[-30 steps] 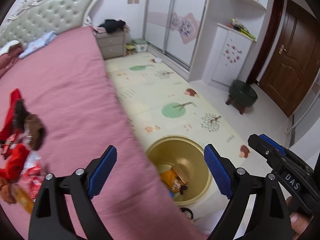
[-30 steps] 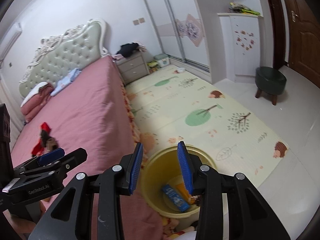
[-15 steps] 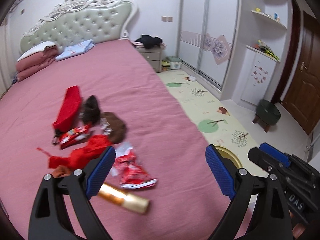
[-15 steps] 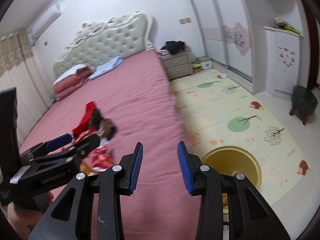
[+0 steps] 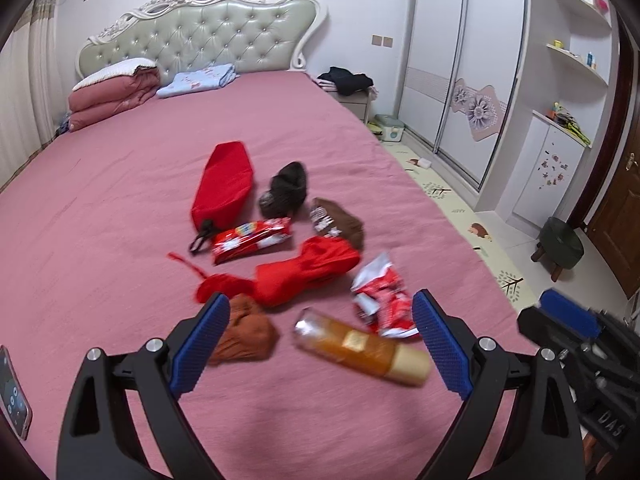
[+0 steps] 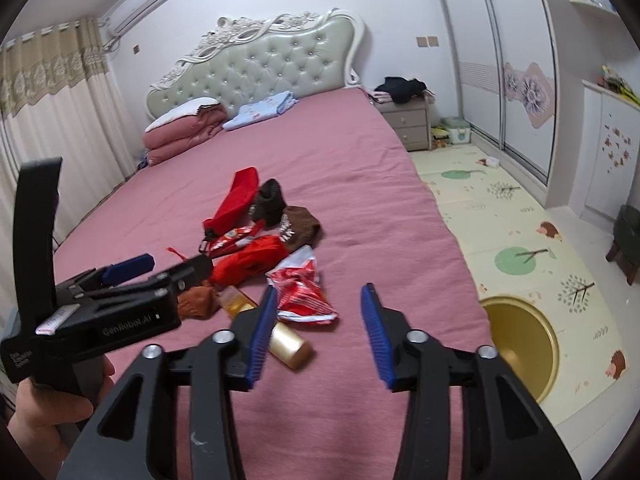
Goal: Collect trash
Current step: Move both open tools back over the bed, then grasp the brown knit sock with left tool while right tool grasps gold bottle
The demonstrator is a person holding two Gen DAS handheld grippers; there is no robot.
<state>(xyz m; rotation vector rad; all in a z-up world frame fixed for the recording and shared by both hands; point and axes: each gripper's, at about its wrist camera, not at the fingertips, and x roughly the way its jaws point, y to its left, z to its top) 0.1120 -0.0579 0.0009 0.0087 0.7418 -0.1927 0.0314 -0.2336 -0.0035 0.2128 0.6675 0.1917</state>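
Hovering over the bed point(image 5: 120, 184), left tool point(image 5: 320, 344) gapes wide, empty; amber bottle point(image 5: 362, 347) lies at 1 o'clock, axis 10-to-4. Right tool point(image 6: 318, 334) apart too, farther off.

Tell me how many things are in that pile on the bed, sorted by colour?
Red: 5 – pouch, long snack wrapper, crumpled cloth, tassel, torn wrapper
Brown or dark: 3 – socks
Amber: 1 – bottle
Total: 9
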